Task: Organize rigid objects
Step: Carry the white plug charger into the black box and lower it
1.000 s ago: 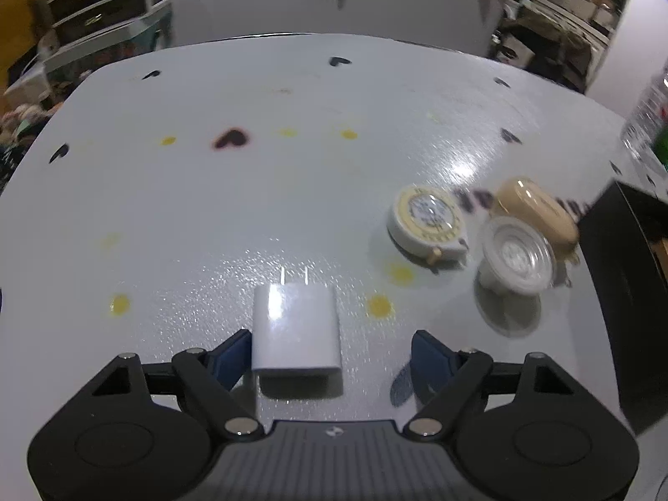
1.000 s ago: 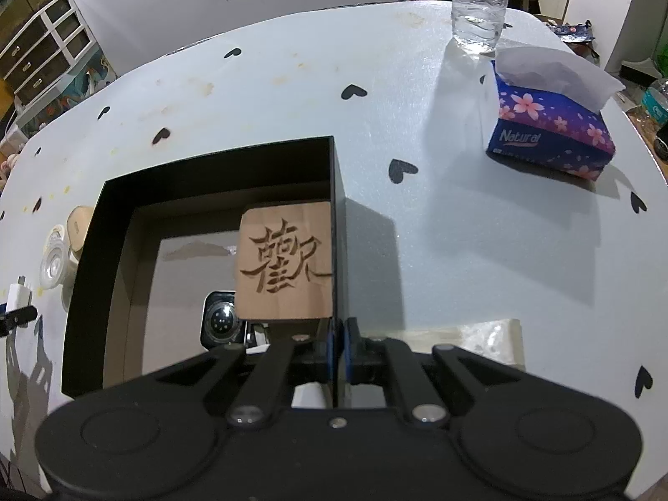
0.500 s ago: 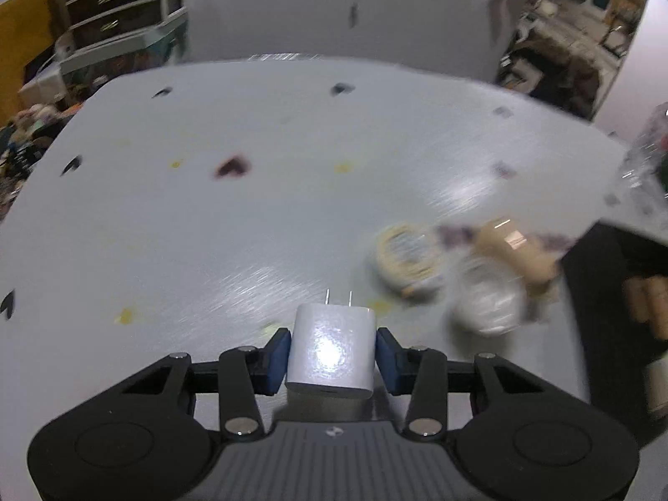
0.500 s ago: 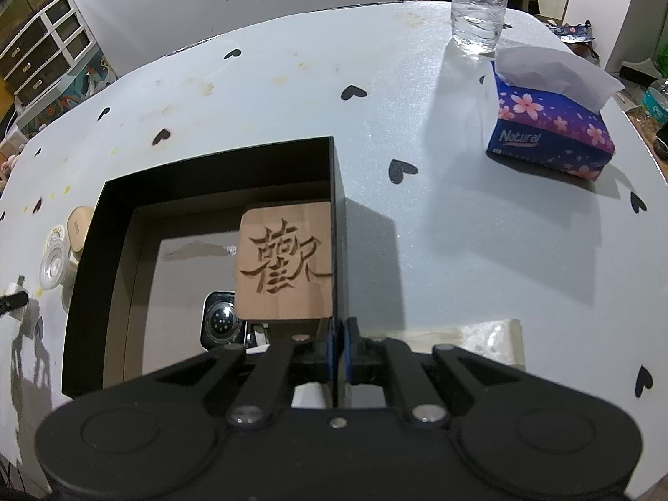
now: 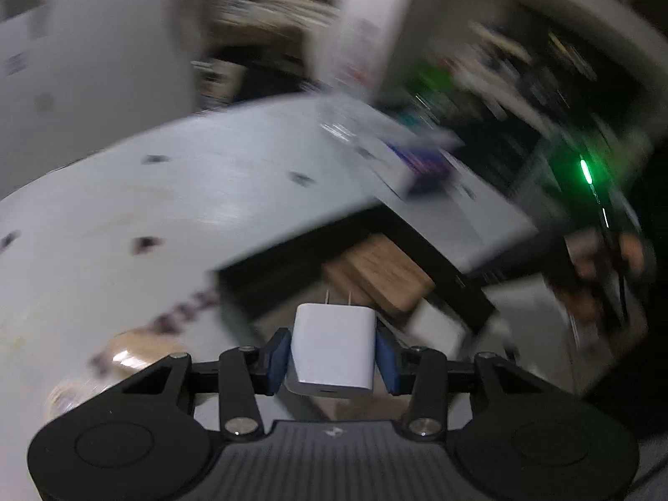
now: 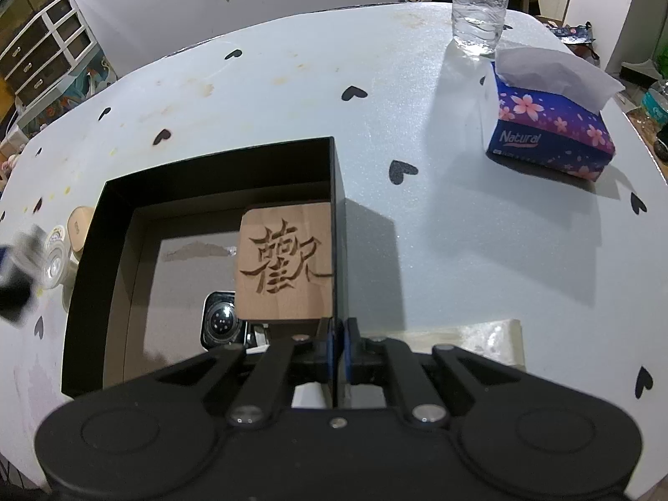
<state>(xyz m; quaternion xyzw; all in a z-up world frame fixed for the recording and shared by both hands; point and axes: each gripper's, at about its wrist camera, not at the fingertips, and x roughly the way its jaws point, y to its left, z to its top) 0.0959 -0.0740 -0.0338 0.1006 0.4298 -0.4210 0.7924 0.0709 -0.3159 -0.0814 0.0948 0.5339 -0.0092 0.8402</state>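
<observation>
Left wrist view, heavy motion blur: left gripper (image 5: 333,354) is clamped on the white charger (image 5: 332,352), blue pads (image 5: 279,355) pressed to both its sides, prongs pointing up-frame toward the black box (image 5: 455,275) at centre right. Charger is off the table (image 5: 125,217), carried in the air — not yet inside the box as far as the blur lets me tell. Beyond it, inside the box, the wooden block (image 5: 386,273) shows as a tan slab. Lower left of that frame: blurred round items (image 5: 133,352) on the table, too smeared to name. Right wrist view is sharp: right gripper (image 6: 338,348) is pinched tight on the right-hand wall of the black box (image 6: 338,225), one finger inside, one outside, likely steadying it. In the box already: the wooden block (image 6: 286,265) with a carved character, leaning at the right wall, and a smartwatch (image 6: 221,319) face-down just left of and below it. Left edge of frame, outside the box: a wooden-lidded jar (image 6: 79,223) and a clear round container (image 6: 54,265), touching or nearly so. Upper right: tissue box (image 6: 551,133) and water bottle (image 6: 480,4), probably not part of the sort. Progress guess — two items boxed, charger in transit, at least two round items left on the table.
</observation>
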